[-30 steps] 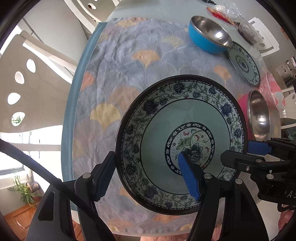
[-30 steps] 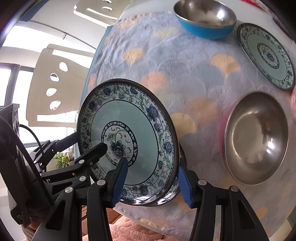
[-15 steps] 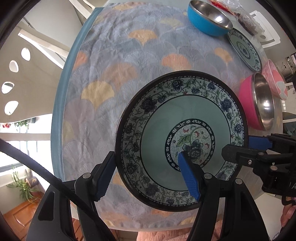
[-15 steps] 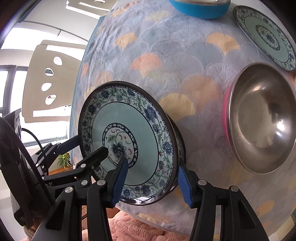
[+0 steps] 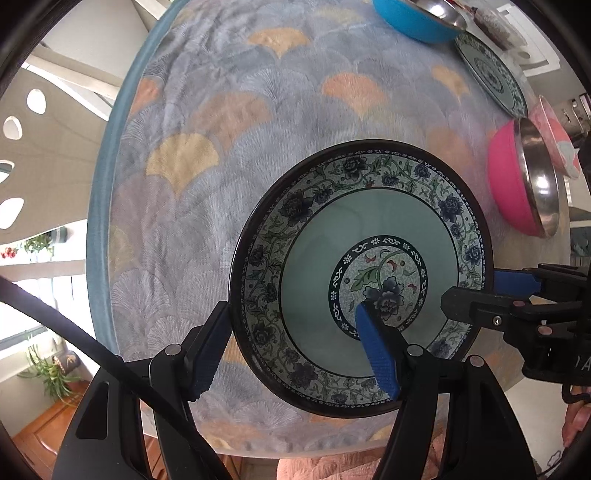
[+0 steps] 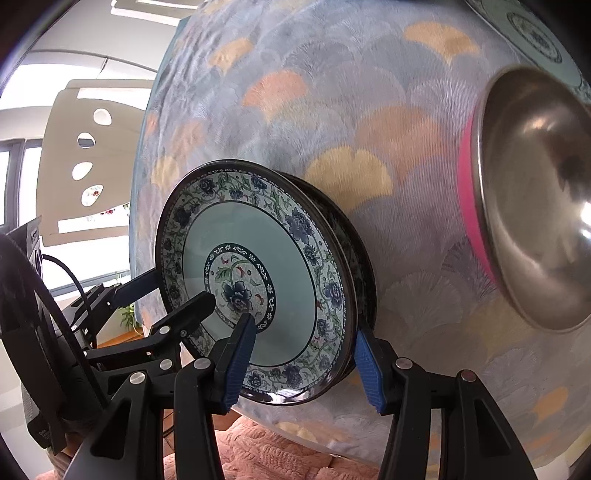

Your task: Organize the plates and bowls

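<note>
Two tongs grip one floral plate (image 5: 369, 236) from opposite sides above the table (image 5: 236, 155). Left wrist view: the left tongs (image 5: 291, 350) are clamped across the plate's rim at 7 o'clock, one blue pad (image 5: 376, 354) lying on the plate's face near the centre medallion, the other under the rim outside it. At 3 o'clock of the plate the right tongs (image 5: 491, 291) enter from the edge of the view, one finger over the rim, a blue pad behind it. Right wrist view: the right tongs (image 6: 303, 358) are clamped on the plate (image 6: 280, 266) at its 5 o'clock edge, one pad on the face and one on the underside; a second dark rim shows directly behind the first, so this may be two stacked plates, though it cannot be told for certain. The left tongs (image 6: 177, 291) reach in from 9 o'clock. The plate hangs over the table's near part; whether it touches the cloth cannot be told. Farther on, at 2 o'clock in the left view, a pink bowl (image 5: 517, 184) with steel lining stands on the cloth, a paler pink bowl (image 5: 557, 140) just beyond it. Farthest, at 1 o'clock, lie a second floral plate (image 5: 491, 70) and a blue bowl (image 5: 413, 18).
</note>
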The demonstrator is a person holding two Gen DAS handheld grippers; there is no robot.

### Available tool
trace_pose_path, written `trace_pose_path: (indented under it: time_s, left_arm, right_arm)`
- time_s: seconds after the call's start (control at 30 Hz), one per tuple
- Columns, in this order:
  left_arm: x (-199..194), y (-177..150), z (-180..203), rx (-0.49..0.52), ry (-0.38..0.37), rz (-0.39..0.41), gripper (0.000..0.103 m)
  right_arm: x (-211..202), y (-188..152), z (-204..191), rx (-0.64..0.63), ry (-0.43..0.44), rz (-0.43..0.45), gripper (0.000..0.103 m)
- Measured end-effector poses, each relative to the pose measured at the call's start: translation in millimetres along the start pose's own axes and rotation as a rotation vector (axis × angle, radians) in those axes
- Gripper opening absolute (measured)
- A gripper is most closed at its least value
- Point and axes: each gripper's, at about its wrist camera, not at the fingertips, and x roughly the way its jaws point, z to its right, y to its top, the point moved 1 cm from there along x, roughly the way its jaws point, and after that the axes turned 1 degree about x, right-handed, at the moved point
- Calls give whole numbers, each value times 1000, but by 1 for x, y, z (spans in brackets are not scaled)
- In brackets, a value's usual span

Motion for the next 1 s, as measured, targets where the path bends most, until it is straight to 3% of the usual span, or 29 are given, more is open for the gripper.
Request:
trace_pose_path:
  time_s: [1.0]
  left_arm:
    - [-2, 3, 0, 41, -31, -9, 67]
  right_arm:
    - [-7, -8, 9, 18, 17, -13, 52]
